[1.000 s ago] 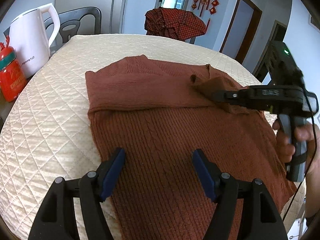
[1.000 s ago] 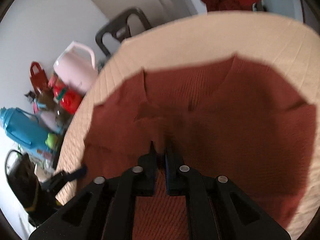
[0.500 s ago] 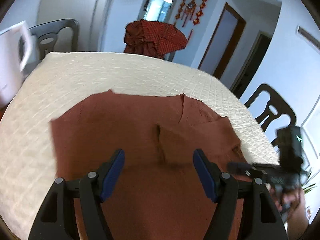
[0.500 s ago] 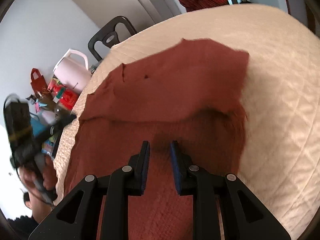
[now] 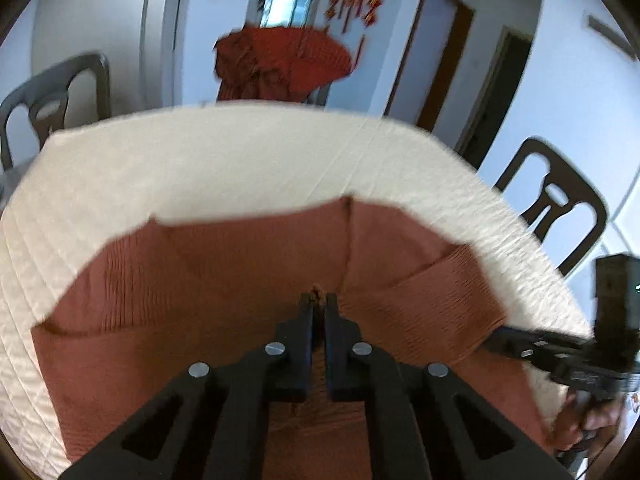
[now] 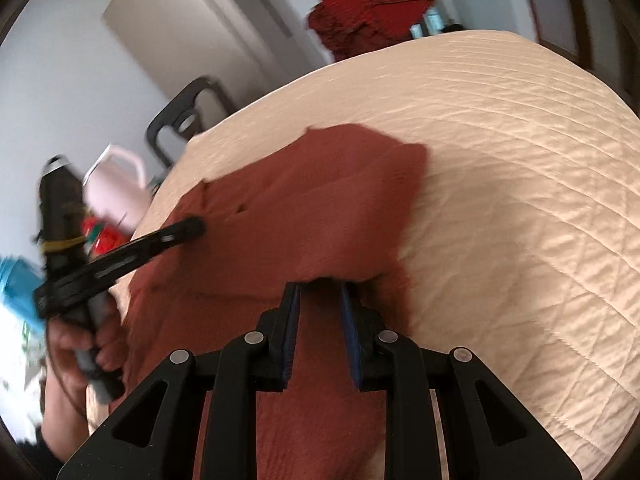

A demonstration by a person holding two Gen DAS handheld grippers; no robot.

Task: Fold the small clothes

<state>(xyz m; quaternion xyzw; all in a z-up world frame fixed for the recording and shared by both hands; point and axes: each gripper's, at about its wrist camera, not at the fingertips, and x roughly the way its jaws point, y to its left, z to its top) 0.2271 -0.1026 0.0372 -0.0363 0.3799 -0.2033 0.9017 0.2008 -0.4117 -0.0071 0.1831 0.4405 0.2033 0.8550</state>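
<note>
A rust-brown knitted sweater [image 5: 200, 292] lies on the cream quilted table cover [image 5: 224, 160]; it also shows in the right wrist view [image 6: 320, 216]. My left gripper [image 5: 319, 300] is shut on a fold of the sweater near its middle, and it shows from the side in the right wrist view [image 6: 198, 226]. My right gripper [image 6: 320, 292] is partly open over the sweater's near right part, with knit between its jaws; I cannot tell if it touches. It appears at the right edge of the left wrist view [image 5: 496, 340].
A dark chair [image 5: 556, 208] stands at the table's right, another chair [image 5: 52, 96] at the far left. A red checked cloth [image 5: 280, 60] hangs over a chair behind the table. A pink-white kettle [image 6: 116, 188] and red and blue containers [image 6: 100, 236] stand off the left edge.
My left gripper has closed from wide open onto a fold of the sweater. My right gripper has let go of the knit, opened partway and moved to the sweater's right side.
</note>
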